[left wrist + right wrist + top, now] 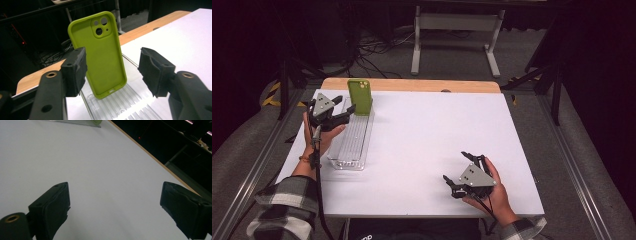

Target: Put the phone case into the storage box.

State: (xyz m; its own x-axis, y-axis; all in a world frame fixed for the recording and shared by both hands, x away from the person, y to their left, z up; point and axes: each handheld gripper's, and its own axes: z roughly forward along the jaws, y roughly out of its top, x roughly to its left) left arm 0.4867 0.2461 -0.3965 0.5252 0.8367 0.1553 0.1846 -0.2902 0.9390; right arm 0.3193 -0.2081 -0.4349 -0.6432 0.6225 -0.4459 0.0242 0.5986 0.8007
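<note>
A lime-green phone case (pixel 360 96) stands upright at the far end of a clear ribbed tray (pixel 352 145) on the left of the white table (pixel 432 130). My left gripper (pixel 344 105) is open just in front of it. In the left gripper view the case (pixel 105 52) rises from the tray (pixel 120 107) just beyond the gap of my left gripper (pixel 112 72); the left pad overlaps its edge and the right pad is clear of it. My right gripper (pixel 455 166) is open low over the near right of the table, with bare tabletop between its jaws (pixel 115 202).
A wooden strip (pixel 412 85) runs along the table's far edge. Beyond it, a white metal frame (pixel 457 30) and cables (pixel 372 50) lie on the dark floor. Plaid sleeves (pixel 282 205) enter from the bottom. White tabletop spans the middle and right.
</note>
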